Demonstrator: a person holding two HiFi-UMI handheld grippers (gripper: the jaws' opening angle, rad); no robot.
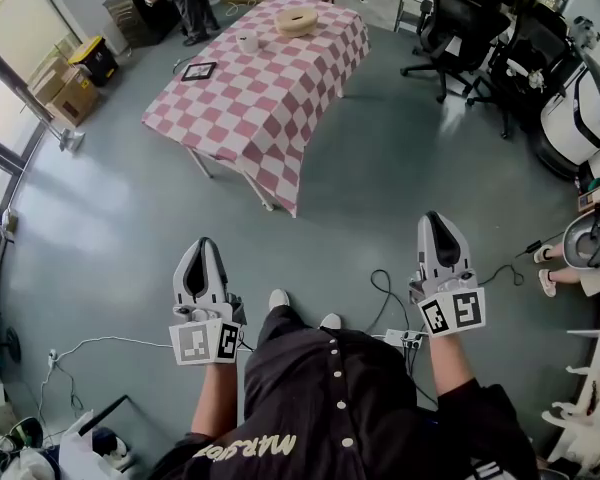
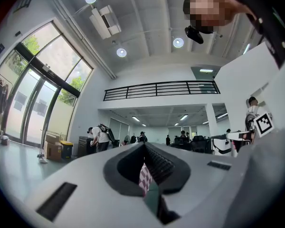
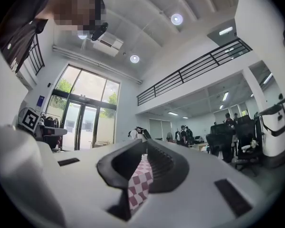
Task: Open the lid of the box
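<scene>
We stand on the grey floor (image 1: 380, 198) with a gripper in each hand, bare forearms held low ahead of the waist, both tools aimed at 12 o'clock. The left gripper (image 1: 206, 246) has its fingers pressed together on nothing. The right gripper (image 1: 433, 218) is likewise closed and empty. Each gripper view shows only a sliver of checked cloth through the gap behind the meeting tips. Our white shoes (image 1: 302, 308) sit between the two.

Well ahead stands the table (image 1: 270, 118) under its red-and-white cloth, its long axis running away toward 1 o'clock. On it, nearest first, are a dark tablet (image 1: 198, 70), a white roll (image 1: 247, 41) and, at the far end, the round tan box (image 1: 298, 20); its lid is too small to read from here.

The box lies at 1 o'clock from the left gripper and 11 o'clock from the right, well apart from both. Being round, it has no long axis, and we judge neither hand clearly nearer. The walk to the table comes first
</scene>
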